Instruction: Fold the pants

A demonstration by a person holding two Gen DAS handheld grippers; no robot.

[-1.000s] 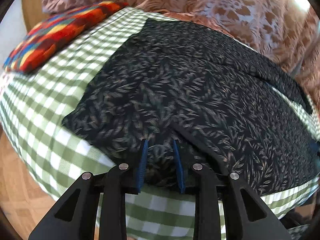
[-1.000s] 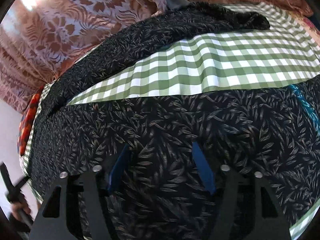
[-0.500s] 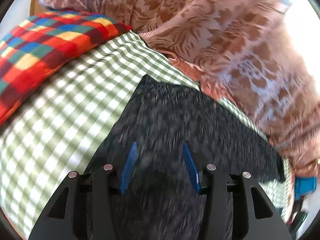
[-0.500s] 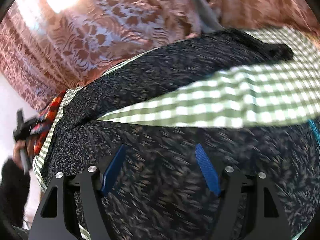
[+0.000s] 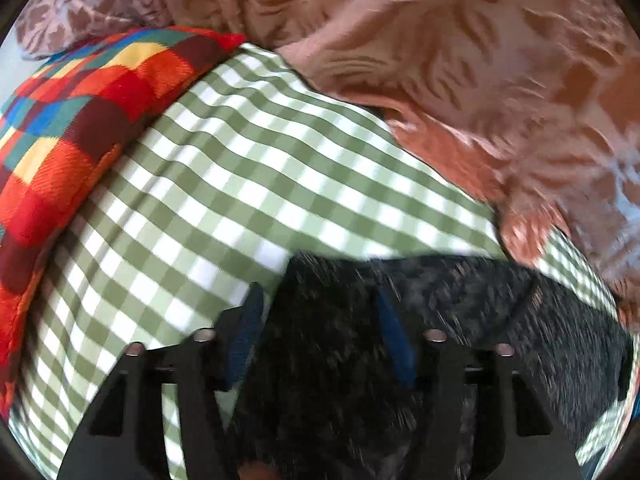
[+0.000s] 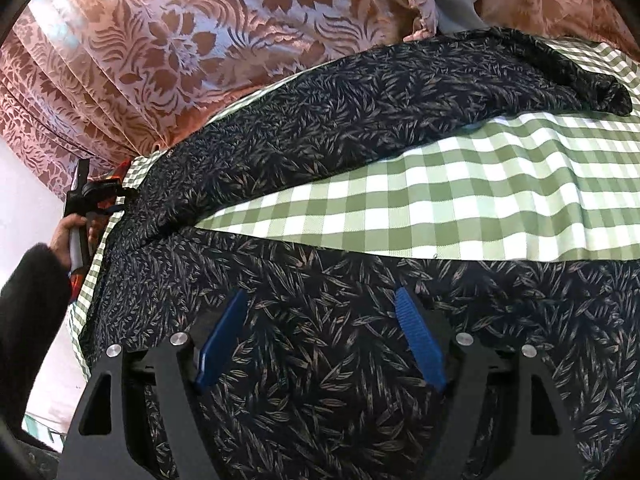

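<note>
Right wrist view shows the right gripper (image 6: 320, 340) spread open over dark leaf-print pants (image 6: 360, 120) on the checked sheet (image 6: 480, 200); the left gripper (image 5: 318, 328) also gapes, above blurred fabric.

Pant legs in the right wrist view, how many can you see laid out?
2. One leg lies along the far side by the curtain; the other lies near, under the right gripper, checked sheet between them.

A bed spread with a green-and-white checked cotton sheet (image 5: 248, 184) fills both views. Behind it hangs a pink-and-rust damask curtain (image 6: 208, 40) with a leaf pattern — bright daylight glows through its upper folds. A red, orange, yellow and blue plaid cushion (image 5: 76, 120) lies at the bed's end.
</note>
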